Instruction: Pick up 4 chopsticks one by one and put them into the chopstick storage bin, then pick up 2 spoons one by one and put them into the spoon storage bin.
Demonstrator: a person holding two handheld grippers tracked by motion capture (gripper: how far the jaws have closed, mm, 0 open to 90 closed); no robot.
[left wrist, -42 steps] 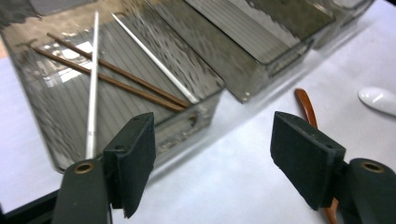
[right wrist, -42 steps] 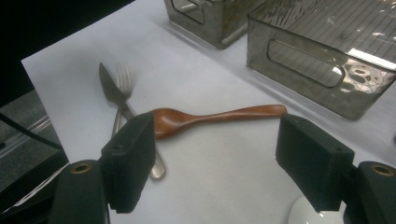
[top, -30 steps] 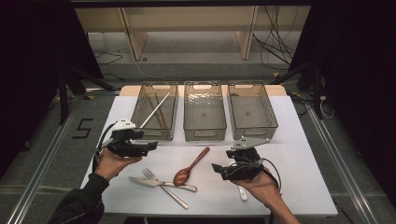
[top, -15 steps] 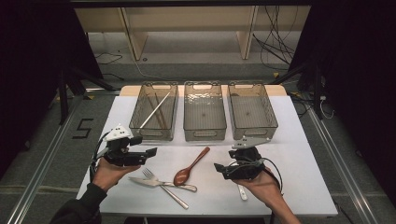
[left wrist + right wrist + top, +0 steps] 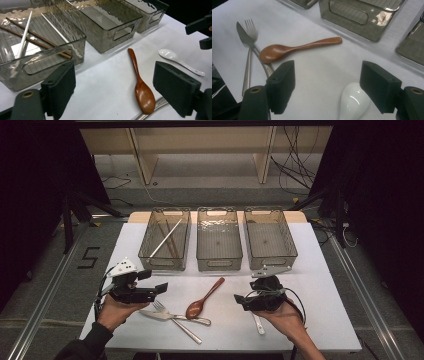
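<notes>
My left gripper (image 5: 154,282) hovers over the table's near left, pointing right. Its jaws have just been opening, and it is open with nothing between them (image 5: 117,87). Ahead of it lies a brown wooden spoon (image 5: 205,299) (image 5: 141,85), bowl toward me. My right gripper (image 5: 245,297) points left and is open and empty (image 5: 329,87). A white ceramic spoon (image 5: 353,101) (image 5: 257,324) lies on the table just below its jaws, untouched. A fork (image 5: 160,307) (image 5: 250,27) and a knife (image 5: 151,314) (image 5: 243,36) lie crossed beside the wooden spoon.
Three clear grey bins stand in a row behind the cutlery. The left bin (image 5: 165,262) holds white and brown chopsticks (image 5: 23,40). The middle bin (image 5: 219,262) and the right bin (image 5: 272,262) hold nothing. The white table's near edge (image 5: 225,349) is close to both hands.
My left hand has drawn back a little from the left bin toward the near edge. The right hand and the cutlery have stayed put.
</notes>
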